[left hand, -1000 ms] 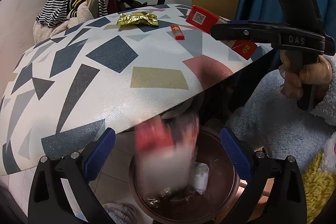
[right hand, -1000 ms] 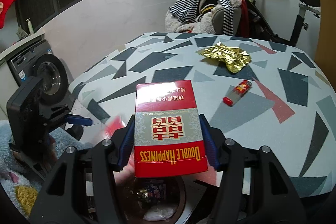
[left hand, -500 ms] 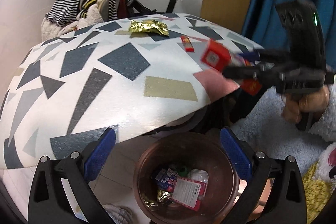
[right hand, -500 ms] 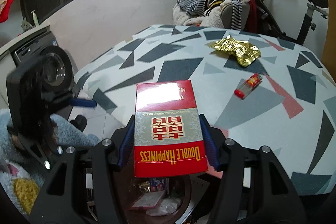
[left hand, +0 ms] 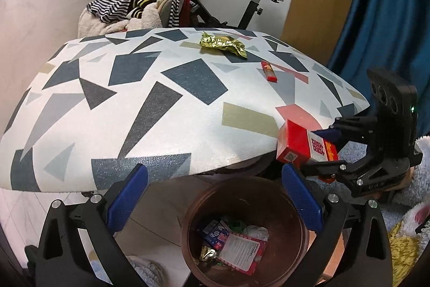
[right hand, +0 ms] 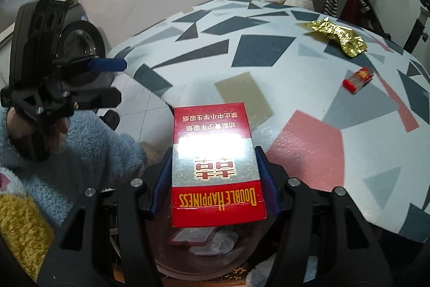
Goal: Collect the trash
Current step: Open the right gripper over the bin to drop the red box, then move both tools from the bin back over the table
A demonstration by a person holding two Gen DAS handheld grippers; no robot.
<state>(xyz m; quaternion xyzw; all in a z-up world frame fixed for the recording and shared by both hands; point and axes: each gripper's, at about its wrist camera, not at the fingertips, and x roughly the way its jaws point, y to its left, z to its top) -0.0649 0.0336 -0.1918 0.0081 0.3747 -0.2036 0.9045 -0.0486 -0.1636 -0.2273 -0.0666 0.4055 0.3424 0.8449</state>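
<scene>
**Cigarette pack over the bin, ready to drop**

I had the right gripper [right hand: 215,179] clamped on the red cigarette pack [right hand: 215,166], its blue pads pressing both long sides, the pack sticking forward past the table [left hand: 161,131] edge. From the left wrist view the pack [left hand: 301,145] hung just above and to the right of the brown trash bin's [left hand: 293,206] rim, not quite over its mouth. The left gripper [left hand: 212,201] was spread wide and empty, poised above the bin, which already held a few wrappers and a carton.

I judged this to be the carry-to-bin step. The next move called for bringing the pack further over the opening, then letting the jaws part. After that, the gold wrapper [left hand: 223,43] and the red lighter [left hand: 269,71] remained on the table.
</scene>
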